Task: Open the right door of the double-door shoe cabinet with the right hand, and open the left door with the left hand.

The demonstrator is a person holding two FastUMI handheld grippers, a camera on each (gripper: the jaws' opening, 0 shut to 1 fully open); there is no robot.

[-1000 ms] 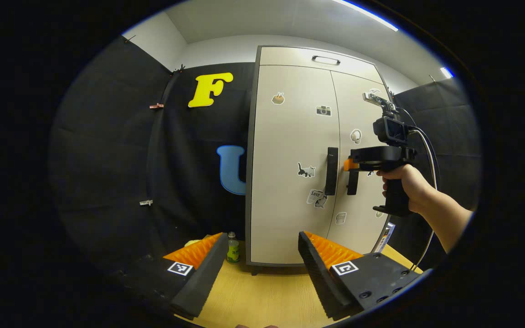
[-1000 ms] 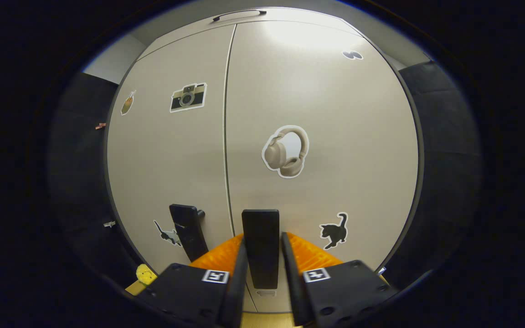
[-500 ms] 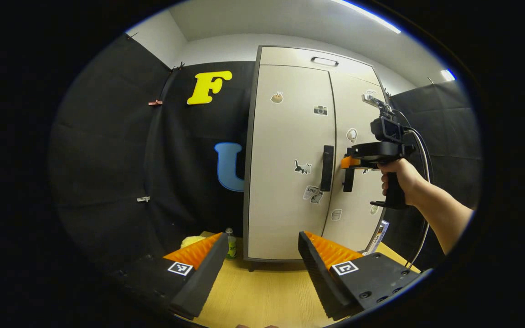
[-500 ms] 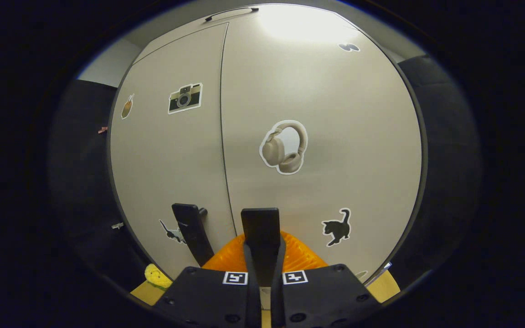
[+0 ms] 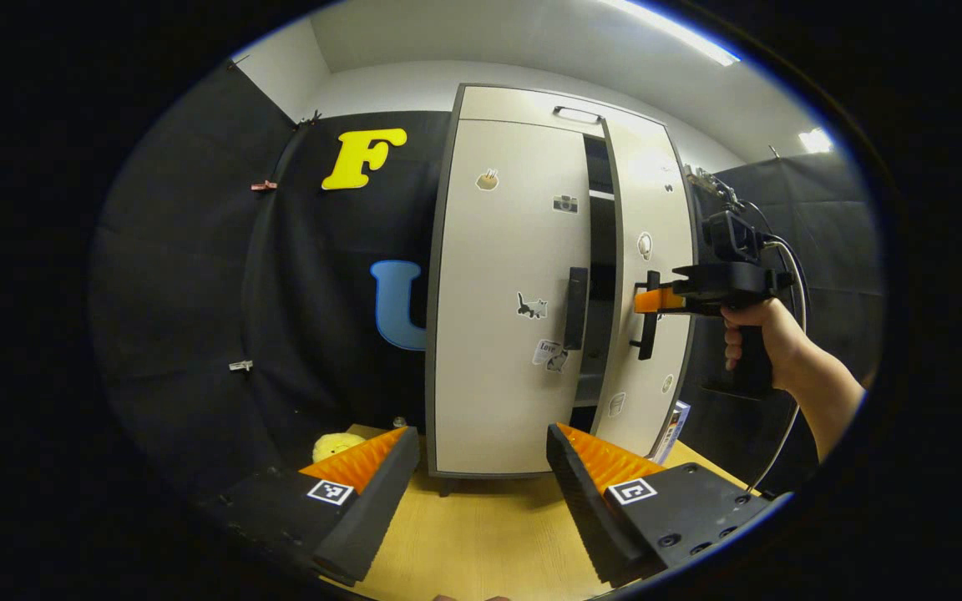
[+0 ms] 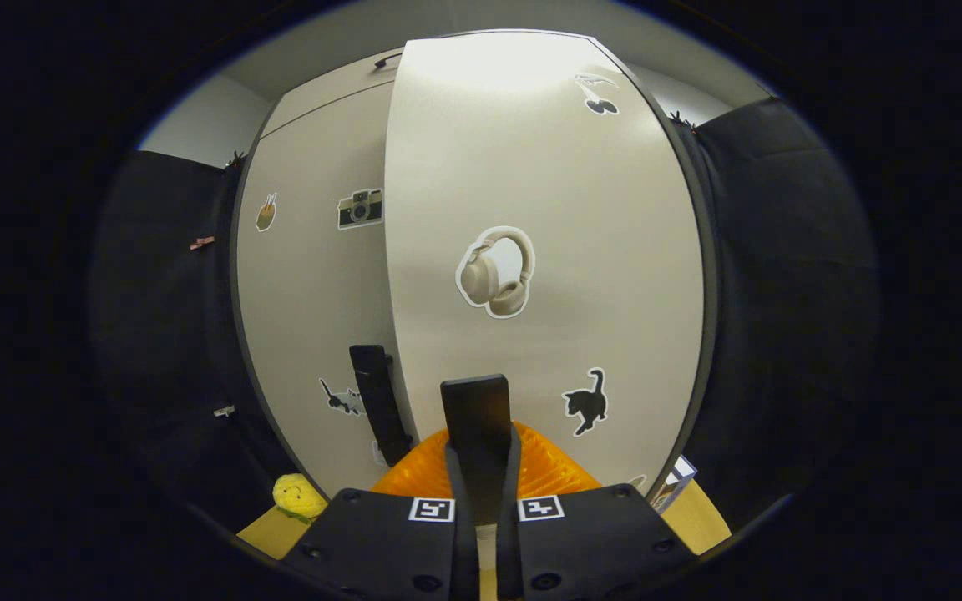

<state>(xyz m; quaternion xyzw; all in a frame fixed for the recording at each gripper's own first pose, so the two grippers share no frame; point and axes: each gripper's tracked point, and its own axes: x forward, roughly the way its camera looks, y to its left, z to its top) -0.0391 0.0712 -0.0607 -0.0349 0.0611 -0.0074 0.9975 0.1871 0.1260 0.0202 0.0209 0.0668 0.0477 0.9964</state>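
Cabinet (image 5: 514,292) stands ahead of your left tool (image 5: 481,492) in the left gripper view, on the bench (image 5: 489,534); that tool's fingers are spread wide with nothing between them, the left door (image 5: 506,334) sits flush, and off to its right your right tool (image 5: 652,300) clamps the right door's handle (image 5: 646,321) with that door (image 5: 656,275) swung partly out, showing a dark gap. In the right gripper view, your right tool (image 6: 481,492) is pinched tight on the handle directly ahead, the right door just behind it, and the left door's handle (image 6: 377,401) is to its left.
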